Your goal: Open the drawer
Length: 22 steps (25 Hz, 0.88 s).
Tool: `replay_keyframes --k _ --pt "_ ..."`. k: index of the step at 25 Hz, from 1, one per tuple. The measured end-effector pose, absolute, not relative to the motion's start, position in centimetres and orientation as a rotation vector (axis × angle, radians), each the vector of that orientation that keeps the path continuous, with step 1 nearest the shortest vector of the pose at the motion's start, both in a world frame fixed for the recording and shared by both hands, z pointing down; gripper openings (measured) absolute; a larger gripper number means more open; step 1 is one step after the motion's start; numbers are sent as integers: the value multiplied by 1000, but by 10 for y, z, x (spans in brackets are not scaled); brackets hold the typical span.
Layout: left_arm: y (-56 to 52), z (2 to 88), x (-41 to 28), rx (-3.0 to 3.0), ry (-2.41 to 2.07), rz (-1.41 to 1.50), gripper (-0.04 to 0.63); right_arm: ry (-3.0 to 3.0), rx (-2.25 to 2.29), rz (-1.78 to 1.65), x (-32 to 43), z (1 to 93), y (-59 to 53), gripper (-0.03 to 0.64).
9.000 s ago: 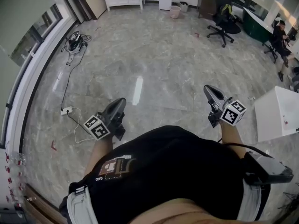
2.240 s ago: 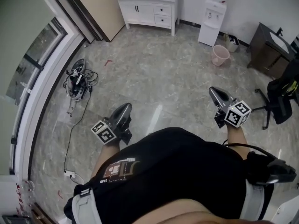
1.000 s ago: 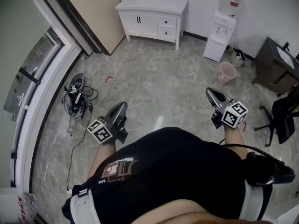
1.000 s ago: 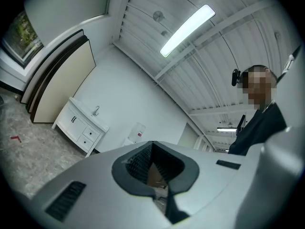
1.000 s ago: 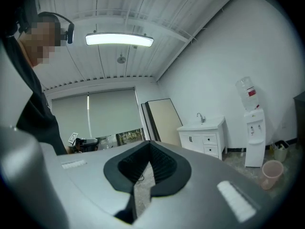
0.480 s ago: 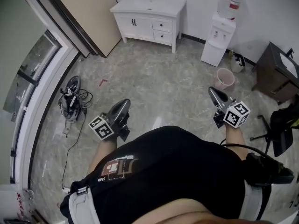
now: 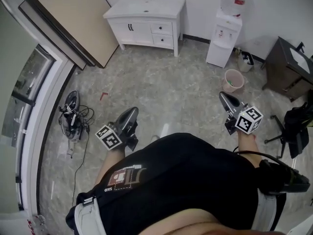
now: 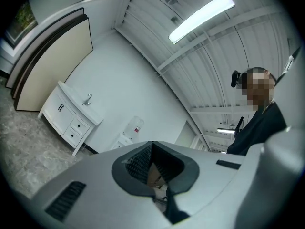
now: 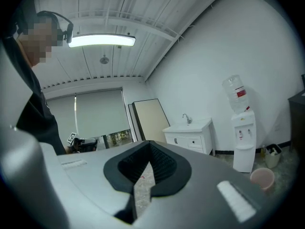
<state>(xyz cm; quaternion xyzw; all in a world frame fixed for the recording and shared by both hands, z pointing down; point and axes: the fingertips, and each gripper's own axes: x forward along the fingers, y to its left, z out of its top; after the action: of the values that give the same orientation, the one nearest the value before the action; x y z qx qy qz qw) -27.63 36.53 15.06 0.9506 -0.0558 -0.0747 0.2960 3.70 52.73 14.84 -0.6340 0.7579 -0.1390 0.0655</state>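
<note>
Left tongs (image 7: 132,111) and right tongs (image 7: 223,96) hover well short of drawer (image 7: 161,28)

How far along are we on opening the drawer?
Nothing looks done: both drawers of the white vanity are closed. In hand: nothing; the left gripper and right gripper are shut and empty, with bare floor between them and the vanity. Left: reach it, grip a drawer front, pull it out.

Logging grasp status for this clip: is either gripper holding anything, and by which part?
Nothing held: left gripper and right gripper are both shut, jaws empty.
</note>
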Motion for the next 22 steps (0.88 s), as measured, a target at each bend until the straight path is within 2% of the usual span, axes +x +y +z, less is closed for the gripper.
replay_keyframes --k 13,22 --pt "155 123 -291 2594 6 -191 -9 2220 -2000 -333 -2 115 338 -9" --pt "69 144 -291 2565 -71 -201 -9 2271 -1970 -392 7 137 246 -9"
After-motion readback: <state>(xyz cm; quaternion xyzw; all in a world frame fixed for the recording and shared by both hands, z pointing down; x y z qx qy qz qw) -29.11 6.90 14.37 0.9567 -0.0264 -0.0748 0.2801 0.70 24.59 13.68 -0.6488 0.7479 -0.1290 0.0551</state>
